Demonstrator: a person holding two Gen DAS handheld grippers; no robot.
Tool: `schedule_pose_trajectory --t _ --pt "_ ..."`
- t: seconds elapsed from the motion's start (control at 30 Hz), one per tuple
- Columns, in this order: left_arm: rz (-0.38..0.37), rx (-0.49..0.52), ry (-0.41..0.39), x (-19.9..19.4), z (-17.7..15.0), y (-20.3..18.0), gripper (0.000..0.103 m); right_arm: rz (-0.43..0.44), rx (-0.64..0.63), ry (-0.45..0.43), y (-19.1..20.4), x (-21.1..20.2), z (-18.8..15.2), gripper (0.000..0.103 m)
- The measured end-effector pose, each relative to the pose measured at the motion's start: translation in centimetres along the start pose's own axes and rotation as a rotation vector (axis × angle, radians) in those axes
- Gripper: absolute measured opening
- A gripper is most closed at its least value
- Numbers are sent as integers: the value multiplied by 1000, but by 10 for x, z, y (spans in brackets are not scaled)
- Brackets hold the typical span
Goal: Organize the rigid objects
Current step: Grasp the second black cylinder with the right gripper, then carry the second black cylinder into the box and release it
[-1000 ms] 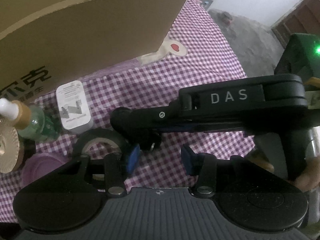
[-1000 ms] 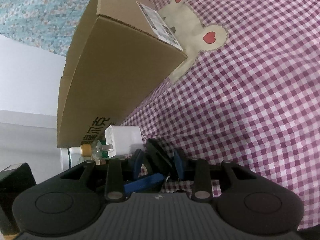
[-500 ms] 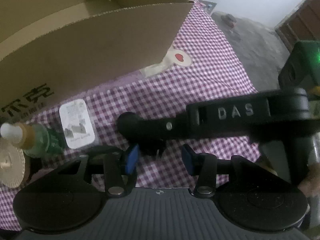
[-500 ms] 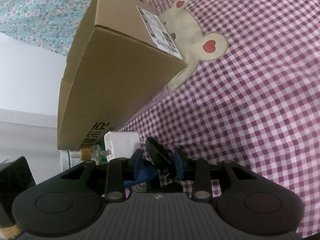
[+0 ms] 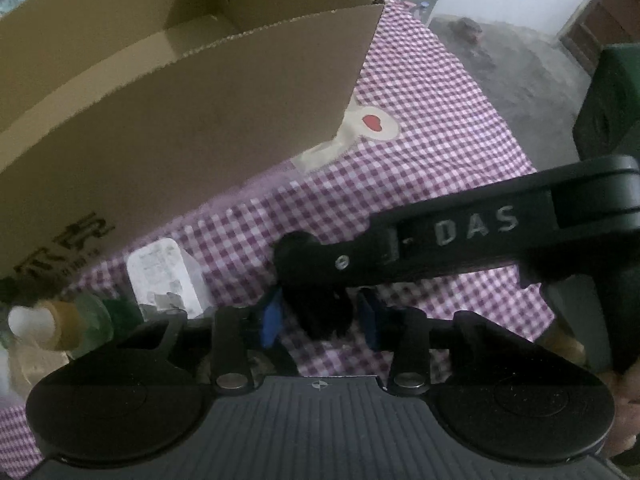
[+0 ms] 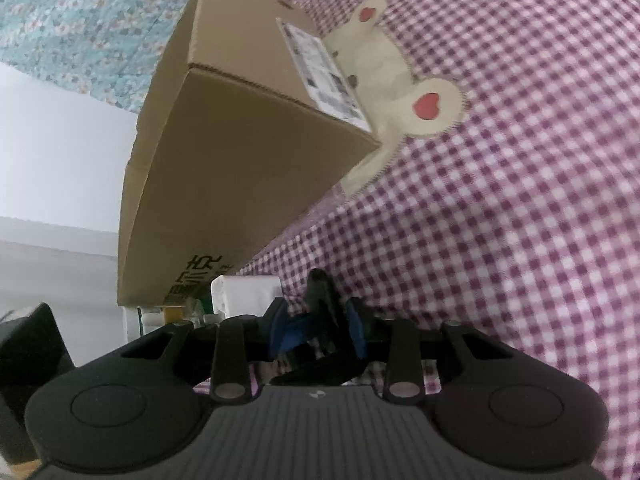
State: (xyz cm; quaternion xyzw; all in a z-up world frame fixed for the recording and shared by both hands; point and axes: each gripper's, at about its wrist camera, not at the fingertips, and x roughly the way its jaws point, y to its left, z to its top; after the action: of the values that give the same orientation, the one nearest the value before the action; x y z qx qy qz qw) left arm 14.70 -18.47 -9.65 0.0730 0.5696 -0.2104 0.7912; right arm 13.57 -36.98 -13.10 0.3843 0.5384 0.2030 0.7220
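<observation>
An open cardboard box (image 5: 168, 112) stands on the purple checked cloth; it also shows in the right wrist view (image 6: 240, 168). My right gripper (image 6: 318, 330) is shut on a small black object (image 6: 324, 304) and holds it above the cloth, near the box. In the left wrist view the right gripper's black arm marked DAS (image 5: 472, 228) crosses in front, its tip with the black object (image 5: 316, 308) between my left gripper's (image 5: 320, 320) open blue pads. A white charger block (image 5: 164, 276) and a green dropper bottle (image 5: 68, 316) lie by the box's near wall.
The cloth bears a cream bear patch with red hearts (image 6: 400, 92). A dark green box (image 5: 612, 100) stands at the right beyond the table edge. A flowered blue cloth (image 6: 92, 20) hangs behind the cardboard box.
Both grippers have risen, the right one carrying the black object up off the cloth. The black tape roll and purple lid have dropped out of the left wrist view. The box interior now shows.
</observation>
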Motion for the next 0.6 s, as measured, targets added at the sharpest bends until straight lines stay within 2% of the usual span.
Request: schedule_pose_trajectory --t 0.17,0.23,0.37,0.6 --pt "30 24 -15 1 -1 -3 29 18 -7 -8 -1 8 -1 19" --pt "33 19 -17 0 -1 -2 25 17 5 -17 -2 8 -2 19" --pt "25 12 -37 -9 -4 -1 24 20 -11 -39 -1 -1 -8 19" --pt "38 19 -136 -54 -5 -10 24 32 -76 -103 33 -29 -18 19"
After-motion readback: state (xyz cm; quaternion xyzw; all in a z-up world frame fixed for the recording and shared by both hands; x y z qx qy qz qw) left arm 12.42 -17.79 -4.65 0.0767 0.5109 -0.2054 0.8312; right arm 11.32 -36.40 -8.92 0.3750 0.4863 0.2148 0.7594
